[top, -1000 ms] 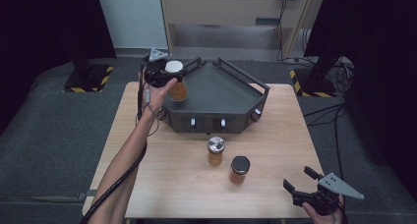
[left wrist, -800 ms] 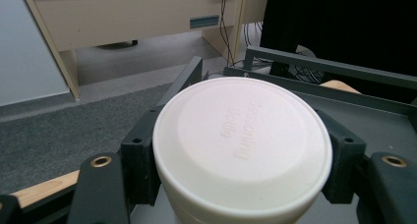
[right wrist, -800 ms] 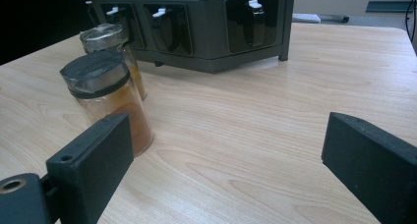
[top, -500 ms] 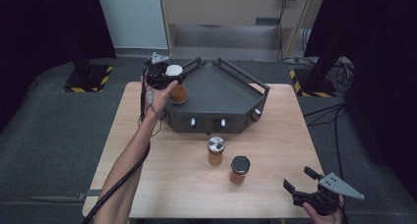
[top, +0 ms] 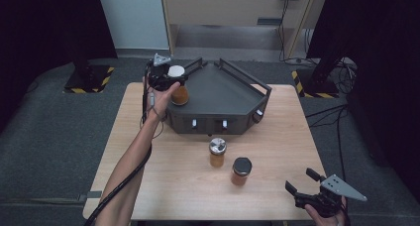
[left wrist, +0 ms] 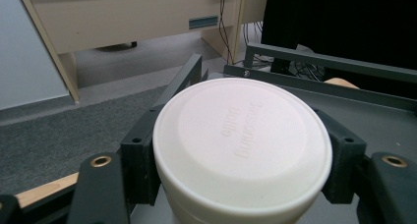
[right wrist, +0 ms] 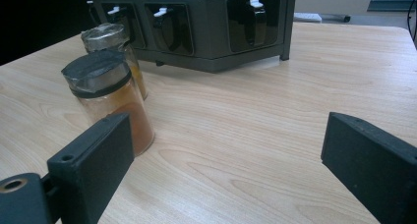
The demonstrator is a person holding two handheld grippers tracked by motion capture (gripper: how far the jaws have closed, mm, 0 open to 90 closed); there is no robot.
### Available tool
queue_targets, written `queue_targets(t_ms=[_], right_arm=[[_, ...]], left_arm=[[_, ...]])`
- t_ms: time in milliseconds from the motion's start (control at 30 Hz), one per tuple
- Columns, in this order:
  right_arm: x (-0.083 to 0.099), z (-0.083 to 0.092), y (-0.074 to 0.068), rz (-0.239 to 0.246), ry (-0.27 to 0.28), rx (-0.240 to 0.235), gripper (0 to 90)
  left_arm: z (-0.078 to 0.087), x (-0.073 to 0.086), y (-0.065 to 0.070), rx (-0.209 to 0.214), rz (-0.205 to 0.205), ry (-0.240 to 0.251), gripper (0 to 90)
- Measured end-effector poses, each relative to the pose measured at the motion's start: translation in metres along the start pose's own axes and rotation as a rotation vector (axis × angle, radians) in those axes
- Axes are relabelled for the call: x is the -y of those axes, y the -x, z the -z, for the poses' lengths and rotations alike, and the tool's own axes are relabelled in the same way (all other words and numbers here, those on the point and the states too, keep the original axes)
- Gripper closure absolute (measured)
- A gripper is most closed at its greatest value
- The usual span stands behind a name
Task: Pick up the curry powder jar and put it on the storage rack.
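step: seating white-lid spice jar (top: 177,82) on dark rack (top: 233,94) | left gripper (top: 166,77) jaws clamped on its lid, jar hangs below them over rack's left corner | right gripper (top: 317,194) jaws wide, empty, black-lid jar (right wrist: 110,98) just ahead-left | next: lower, release

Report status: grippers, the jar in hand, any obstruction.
Left gripper shut on white-lidded jar at rack left corner. Right gripper open, idle. Two jars on table, clear of path.
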State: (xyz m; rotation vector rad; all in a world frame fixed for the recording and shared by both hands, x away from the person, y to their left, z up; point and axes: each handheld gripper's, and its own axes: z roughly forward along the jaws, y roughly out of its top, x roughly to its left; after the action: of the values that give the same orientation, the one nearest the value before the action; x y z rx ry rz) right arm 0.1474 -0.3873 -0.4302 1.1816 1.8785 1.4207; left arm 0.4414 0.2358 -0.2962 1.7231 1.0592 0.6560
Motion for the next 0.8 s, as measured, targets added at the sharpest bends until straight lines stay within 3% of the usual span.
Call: queue_targets(t_ms=[367, 433, 533, 667, 800], right_arm=[[0.000, 0.000, 0.001, -0.002, -0.003, -0.005, 6.1], [0.000, 0.000, 0.001, -0.002, -0.003, -0.005, 6.1], [0.000, 0.000, 0.001, -0.001, -0.002, -0.005, 6.1], [0.000, 0.000, 0.001, 0.000, -0.004, -0.004, 6.1], [0.000, 0.000, 0.000, 0.001, -0.002, -0.004, 6.1]], left_arm=[[0.001, 0.002, 0.002, -0.003, -0.007, 0.006, 32.2], [0.001, 0.004, -0.001, 0.017, 0.001, 0.031, 31.1], [0.005, -0.001, 0.006, -0.018, -0.031, 0.041, 22.4], [0.013, -0.006, 0.003, -0.005, 0.001, 0.084, 11.7], [0.025, -0.014, 0.002, 0.011, 0.007, 0.116, 9.4]])
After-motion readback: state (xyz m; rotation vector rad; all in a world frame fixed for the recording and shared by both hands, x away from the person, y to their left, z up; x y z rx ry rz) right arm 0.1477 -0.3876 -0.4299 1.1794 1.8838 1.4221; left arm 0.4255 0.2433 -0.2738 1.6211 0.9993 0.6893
